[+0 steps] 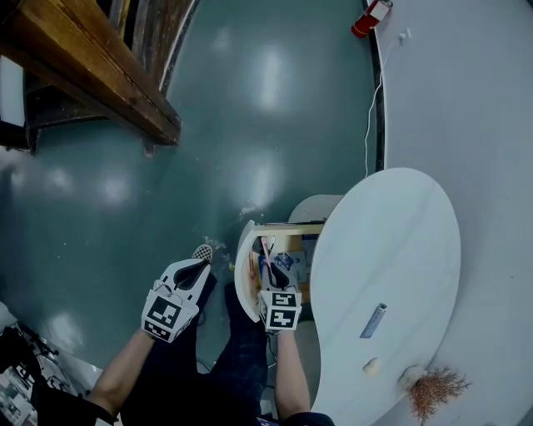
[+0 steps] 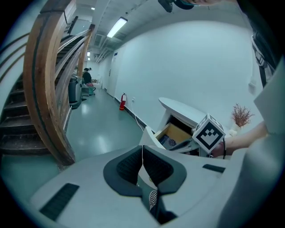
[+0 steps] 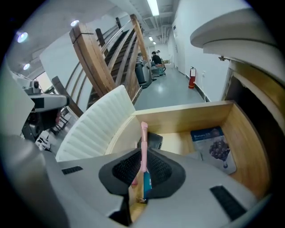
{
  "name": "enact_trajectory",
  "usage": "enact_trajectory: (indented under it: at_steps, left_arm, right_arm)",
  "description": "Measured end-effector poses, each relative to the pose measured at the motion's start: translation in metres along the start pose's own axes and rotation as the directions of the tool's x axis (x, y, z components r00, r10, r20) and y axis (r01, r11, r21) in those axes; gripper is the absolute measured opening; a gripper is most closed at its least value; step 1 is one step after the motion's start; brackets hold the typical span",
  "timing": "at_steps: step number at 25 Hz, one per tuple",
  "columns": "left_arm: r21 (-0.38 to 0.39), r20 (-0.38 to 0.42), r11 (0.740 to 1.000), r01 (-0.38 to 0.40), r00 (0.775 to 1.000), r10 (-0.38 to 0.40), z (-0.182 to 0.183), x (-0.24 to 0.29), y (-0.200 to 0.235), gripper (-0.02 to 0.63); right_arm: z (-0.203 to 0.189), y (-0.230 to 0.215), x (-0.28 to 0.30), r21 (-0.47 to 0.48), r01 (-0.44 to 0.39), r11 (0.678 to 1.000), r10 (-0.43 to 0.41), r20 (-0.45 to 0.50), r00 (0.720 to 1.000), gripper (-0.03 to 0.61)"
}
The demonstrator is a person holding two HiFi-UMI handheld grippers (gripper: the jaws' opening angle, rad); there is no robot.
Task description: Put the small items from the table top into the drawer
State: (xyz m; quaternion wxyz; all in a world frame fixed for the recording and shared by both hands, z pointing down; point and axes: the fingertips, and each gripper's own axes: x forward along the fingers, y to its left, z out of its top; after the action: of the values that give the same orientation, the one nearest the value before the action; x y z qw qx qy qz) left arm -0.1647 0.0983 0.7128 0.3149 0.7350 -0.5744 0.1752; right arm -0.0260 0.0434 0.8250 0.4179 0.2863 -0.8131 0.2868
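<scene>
The drawer (image 1: 283, 235) stands pulled out from the left side of the white oval table (image 1: 400, 250); its wooden inside (image 3: 187, 120) holds a blue packet (image 3: 213, 147) and a dark flat item (image 3: 152, 140). My right gripper (image 1: 273, 271) hovers over the drawer, shut on a thin pink stick with a blue part (image 3: 144, 133) that points into it. My left gripper (image 1: 200, 266) hangs over the floor left of the drawer, jaws together and empty (image 2: 142, 153). On the table top lie a grey tube (image 1: 373, 321) and two small pale items (image 1: 371, 364), (image 1: 410, 378).
A dried reddish sprig (image 1: 437, 389) stands at the table's near edge. The drawer's white ribbed front (image 3: 95, 129) faces me. A wooden staircase (image 1: 92, 58) rises at the far left over the green floor. A red fire extinguisher (image 1: 369, 18) sits by the wall.
</scene>
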Motion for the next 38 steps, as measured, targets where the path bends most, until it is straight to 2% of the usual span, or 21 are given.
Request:
enact_trajectory:
  at_steps: [9,18,29,38]
  left_arm:
    - [-0.024,-0.010,1.000,-0.012,1.000,0.012,-0.009,0.010,0.008,0.020]
    - [-0.023,-0.009,1.000,-0.011,1.000,0.011,-0.010,0.011,0.006,0.020]
    - [-0.013,0.002,1.000,-0.011,1.000,0.011,0.004,0.008,0.003,0.020]
    - [0.023,0.046,1.000,0.014,0.999,-0.015,0.036,-0.006,-0.011,0.020]
  right_arm:
    - [-0.014,-0.007,0.022,-0.026,0.003,1.000,-0.005,-0.063,0.998,0.060]
    - [-0.015,-0.007,0.023,-0.019,0.008,1.000,-0.009,-0.053,0.999,0.061]
    - [0.002,-0.007,0.010,-0.014,0.006,1.000,-0.006,-0.011,1.000,0.061]
    - [0.032,0.003,-0.027,-0.023,0.038,0.999,-0.036,0.080,0.996,0.061]
